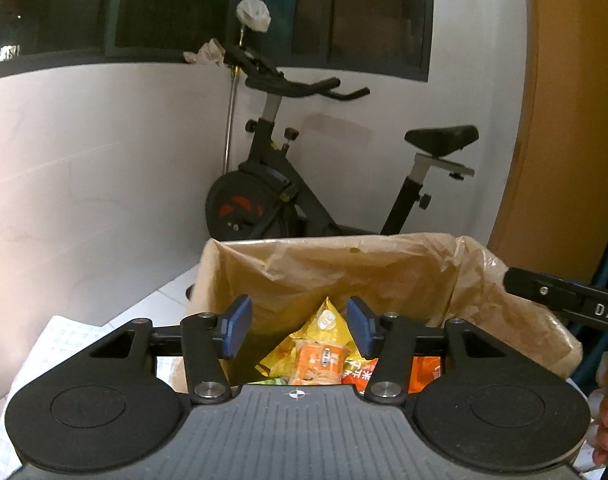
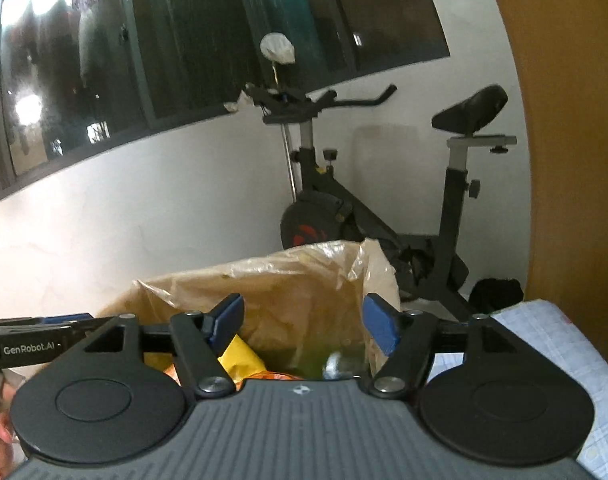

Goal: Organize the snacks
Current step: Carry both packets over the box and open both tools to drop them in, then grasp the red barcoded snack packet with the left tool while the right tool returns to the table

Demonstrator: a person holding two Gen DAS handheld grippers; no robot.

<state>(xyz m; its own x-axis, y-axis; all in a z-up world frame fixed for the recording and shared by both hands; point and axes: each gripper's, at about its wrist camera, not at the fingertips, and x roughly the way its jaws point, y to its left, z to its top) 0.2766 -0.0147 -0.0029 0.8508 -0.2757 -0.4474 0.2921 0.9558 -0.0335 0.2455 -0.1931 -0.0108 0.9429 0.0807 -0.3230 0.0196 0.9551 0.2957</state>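
- The left gripper (image 1: 300,326) hangs over a box lined with a tan plastic bag (image 1: 343,268), its 2 blue fingers (image 1: 236,326) apart with nothing clamped between them.
- Below and just ahead of those fingers, inside the bag, lie the snacks: an orange packet (image 1: 319,362) on top of a yellow pouch (image 1: 323,322), the pouch's pointed end rising toward the gap between the fingers.
- The right gripper (image 2: 302,326) hovers over the same bag (image 2: 288,280) from the other side, its fingers (image 2: 379,326) likewise spread and empty.
- From the right wrist the bag's contents are blurred; a yellow pouch (image 2: 240,356) sits under its left finger, and a green patch beside it may be another packet.
- The left gripper looks nearer the orange packet, which lies almost straight down its line; a reach would go downward into the bag.
- A checked cloth (image 2: 543,340) covers the desk beside the box.
- An exercise bike (image 1: 304,184) stands against the wall behind.
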